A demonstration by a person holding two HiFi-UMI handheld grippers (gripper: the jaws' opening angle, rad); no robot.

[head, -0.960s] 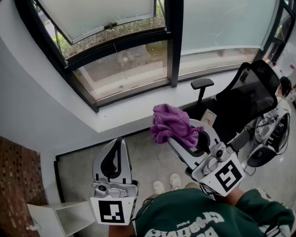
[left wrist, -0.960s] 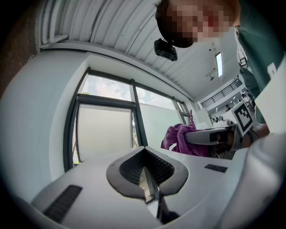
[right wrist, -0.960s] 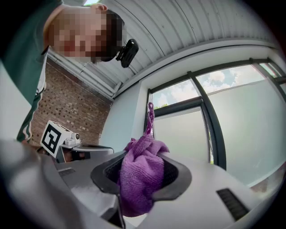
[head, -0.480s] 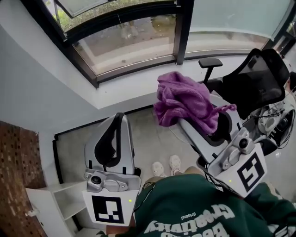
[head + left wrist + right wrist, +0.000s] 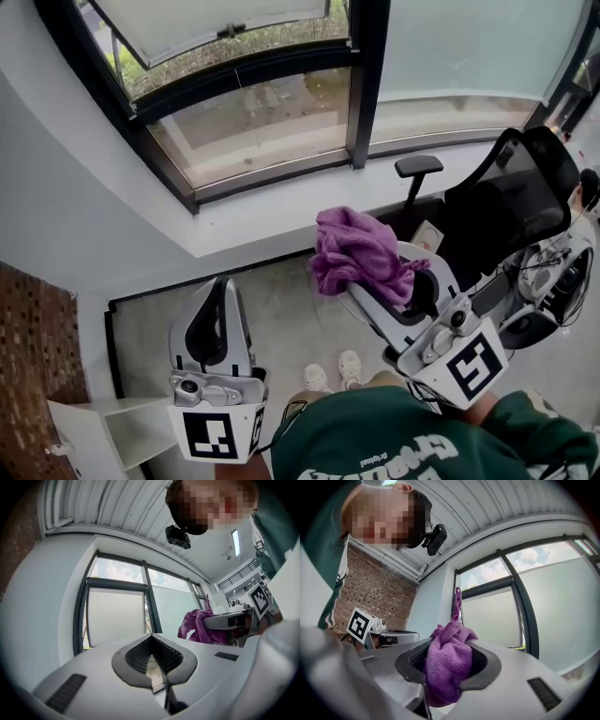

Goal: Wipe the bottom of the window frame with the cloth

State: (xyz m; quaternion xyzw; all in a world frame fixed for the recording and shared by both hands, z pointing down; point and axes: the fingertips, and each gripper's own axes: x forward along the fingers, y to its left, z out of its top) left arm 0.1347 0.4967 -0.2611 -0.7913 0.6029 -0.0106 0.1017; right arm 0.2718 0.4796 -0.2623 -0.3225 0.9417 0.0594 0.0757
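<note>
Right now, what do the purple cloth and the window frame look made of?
The purple cloth: soft looped fabric, likely microfibre or terry, by its fuzzy nap and loose folds. The window frame: dark, smooth, matte; probably painted metal, though plastic is possible.

Obstructions and cut-offs on record.
The purple cloth [image 5: 356, 251] covers the right gripper's [image 5: 373, 277] jaw tips and inner pads. The window frame [image 5: 361, 84] runs off the top edge. The white shelf [image 5: 117, 433] runs off the bottom. The office chair [image 5: 511, 202] sits partly behind that gripper.
</note>
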